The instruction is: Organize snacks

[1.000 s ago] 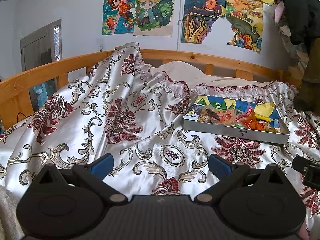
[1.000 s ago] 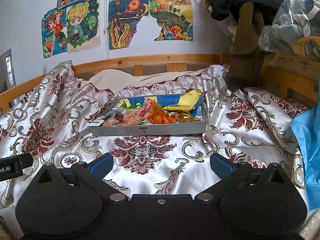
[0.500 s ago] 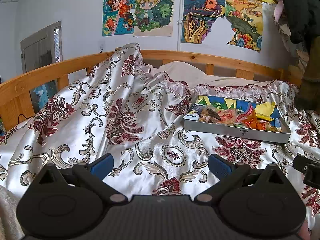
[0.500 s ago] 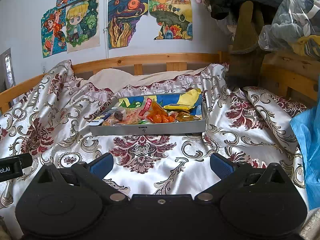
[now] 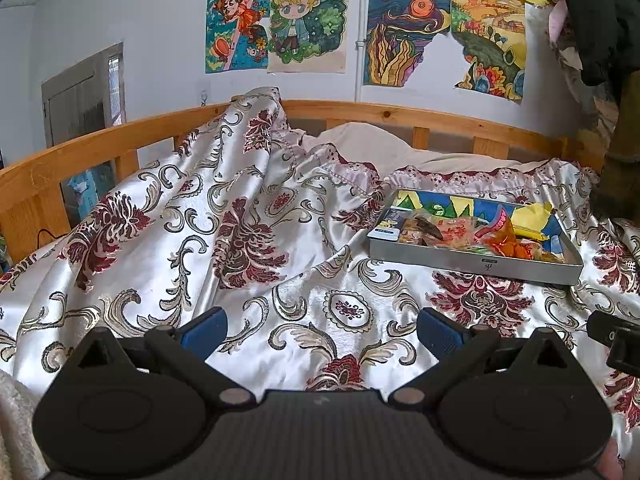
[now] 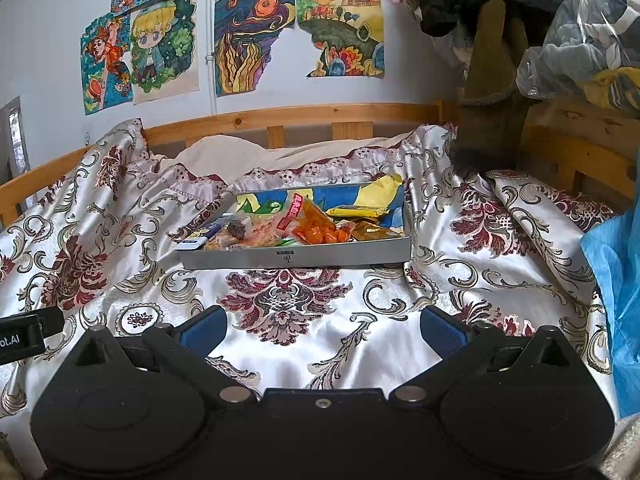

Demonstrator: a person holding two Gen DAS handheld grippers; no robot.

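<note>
A shallow grey metal tray point(image 6: 294, 258) lies on the patterned bedspread, holding several snack packets: an orange packet point(image 6: 316, 226), a yellow wrapper point(image 6: 378, 196) and a dark piece point(image 6: 238, 228). In the left wrist view the same tray point(image 5: 472, 262) sits to the right, with its orange packet point(image 5: 506, 238). My right gripper point(image 6: 322, 326) stands open over the bedspread, short of the tray's front wall, nothing between its fingers. My left gripper point(image 5: 320, 328) is open too, well to the left of the tray and nearer than it.
A wooden bed rail point(image 5: 100, 144) runs along the left and back. The satin bedspread point(image 6: 120, 240) is bunched high at the left. A blue bag point(image 6: 616, 280) lies at the right edge, clothes and a plastic bag point(image 6: 580, 40) piled above.
Both views have shifted only slightly; the tray sits a touch lower in the left wrist view. Both grippers stay open and hold nothing.
</note>
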